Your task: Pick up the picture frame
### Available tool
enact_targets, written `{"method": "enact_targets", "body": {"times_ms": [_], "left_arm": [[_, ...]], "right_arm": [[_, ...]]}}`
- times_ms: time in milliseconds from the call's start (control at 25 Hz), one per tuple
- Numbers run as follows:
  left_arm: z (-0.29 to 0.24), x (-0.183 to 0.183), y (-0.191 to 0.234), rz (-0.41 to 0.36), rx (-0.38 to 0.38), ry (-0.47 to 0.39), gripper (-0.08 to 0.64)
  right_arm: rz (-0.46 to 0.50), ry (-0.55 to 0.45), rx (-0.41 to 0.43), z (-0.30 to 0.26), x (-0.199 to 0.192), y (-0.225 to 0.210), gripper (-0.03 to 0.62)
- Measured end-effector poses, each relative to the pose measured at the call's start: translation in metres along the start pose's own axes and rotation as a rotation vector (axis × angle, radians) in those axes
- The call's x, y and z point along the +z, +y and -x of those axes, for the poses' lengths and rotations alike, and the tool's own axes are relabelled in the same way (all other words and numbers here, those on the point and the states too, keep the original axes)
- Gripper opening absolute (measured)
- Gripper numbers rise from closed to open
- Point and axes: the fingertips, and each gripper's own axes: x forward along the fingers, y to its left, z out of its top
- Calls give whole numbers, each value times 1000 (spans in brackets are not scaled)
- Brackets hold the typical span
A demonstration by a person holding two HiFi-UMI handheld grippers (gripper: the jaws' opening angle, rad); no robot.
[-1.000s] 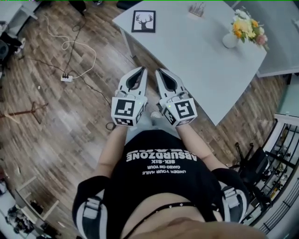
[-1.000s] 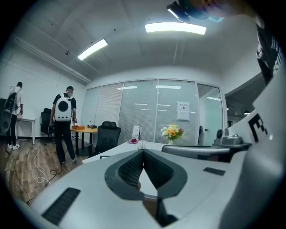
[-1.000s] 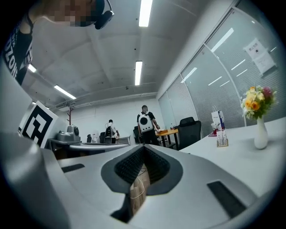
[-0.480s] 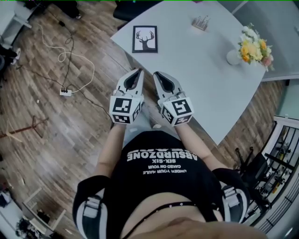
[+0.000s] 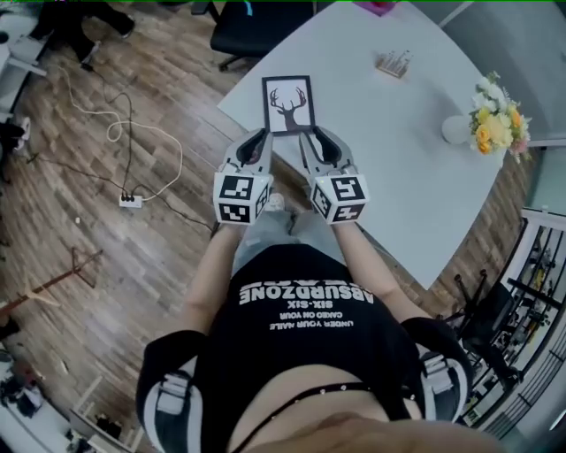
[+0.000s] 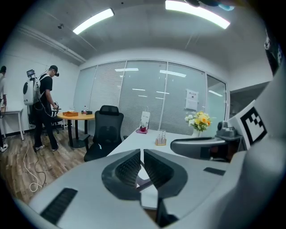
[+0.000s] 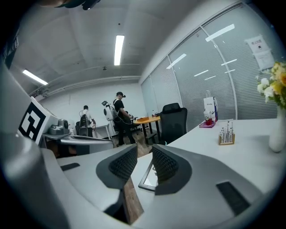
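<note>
The picture frame (image 5: 288,103), black-edged with a deer silhouette, lies flat near the corner of the white table (image 5: 389,159). Both grippers point at its near edge without touching it. My left gripper (image 5: 263,134) is shut and empty, at the frame's near-left corner. My right gripper (image 5: 312,133) sits at the near-right corner; its jaws are opening with nothing between them. In the right gripper view the frame (image 7: 149,179) shows through the gap of the right gripper (image 7: 144,152), just beyond the tips. In the left gripper view the left gripper (image 6: 142,152) has its pads together, with the frame's dark edge (image 6: 147,184) below.
A white vase of flowers (image 5: 492,124) and a small wooden pen holder (image 5: 393,64) stand further back on the table. A black office chair (image 5: 252,26) is behind the table's corner. A cable and power strip (image 5: 131,200) lie on the wooden floor at left. People stand far off.
Both grippers have moved forward together from over the floor to the table's corner, up to the frame's near edge. The right jaws have parted; the left ones stay together.
</note>
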Motion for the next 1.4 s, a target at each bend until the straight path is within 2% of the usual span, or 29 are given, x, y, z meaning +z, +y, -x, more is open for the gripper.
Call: {"method": "enact_targets", "body": {"times_ms": [120, 280, 480, 680, 920, 1160, 1400], "left_arm": [[-17, -4, 23, 17, 15, 10, 17], [-39, -15, 44, 51, 32, 60, 23], [-73, -39, 61, 76, 25, 158, 138], [-104, -69, 74, 91, 10, 256, 172], [-138, -101, 90, 123, 29, 368, 189], [-159, -119, 98, 149, 95, 425, 189], [-176, -141, 99, 205, 105, 498, 189]], "right_arm": [[-2, 45, -31, -22, -10, -10, 109], [11, 165, -78, -44, -33, -27, 137], [17, 276, -118, -72, -55, -54, 160], [4, 340, -111, -101, -73, -74, 164], [-35, 436, -106, -132, -102, -103, 164], [-77, 518, -88, -149, -126, -121, 164], [-107, 577, -83, -158, -144, -136, 164]]}}
